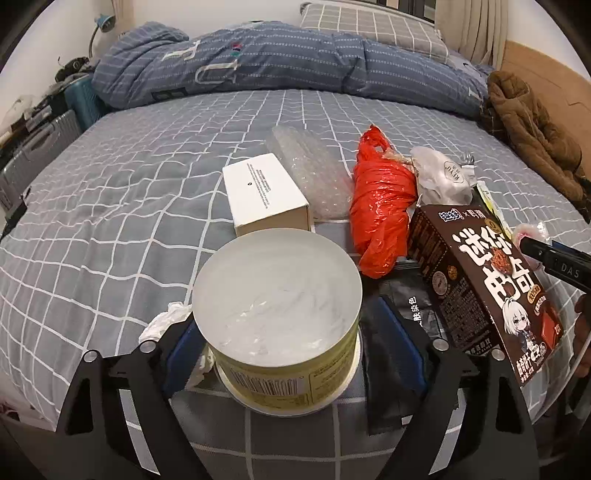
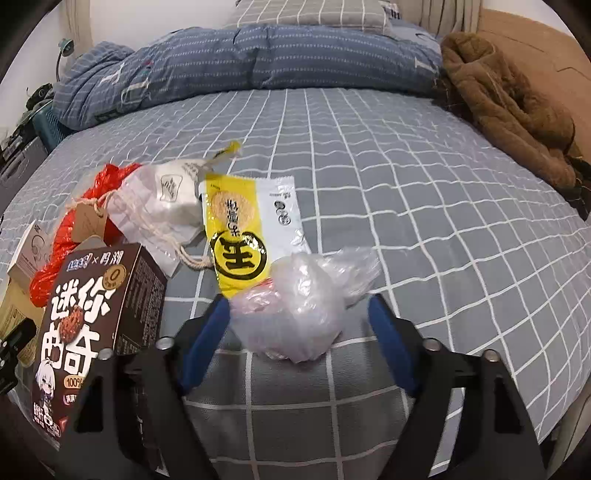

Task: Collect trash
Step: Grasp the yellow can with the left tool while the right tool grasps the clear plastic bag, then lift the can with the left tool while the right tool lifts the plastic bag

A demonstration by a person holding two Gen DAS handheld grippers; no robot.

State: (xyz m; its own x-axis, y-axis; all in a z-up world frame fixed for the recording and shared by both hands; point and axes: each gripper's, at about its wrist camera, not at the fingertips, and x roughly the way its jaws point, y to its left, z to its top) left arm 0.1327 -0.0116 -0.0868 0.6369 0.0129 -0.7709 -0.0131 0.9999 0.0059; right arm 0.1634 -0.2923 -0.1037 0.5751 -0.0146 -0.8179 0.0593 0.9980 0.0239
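Both grippers apart: left gripper straddles the yellow tub, right gripper straddles the crumpled clear bag. Squeeze low, evenly.

Home bedroom, bed with grey checked sheet, blue quilt, pillow, suitcases alongside

Glossy red plastic bag, matt cloth bedsheet, glossy cardboard box.

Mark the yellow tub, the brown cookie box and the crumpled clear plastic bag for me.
yellow tub (image 1: 277,295), left wrist view, on its white top.
brown cookie box (image 2: 99,306), right wrist view, on its printed front.
crumpled clear plastic bag (image 2: 295,306), right wrist view, on its bunched middle.
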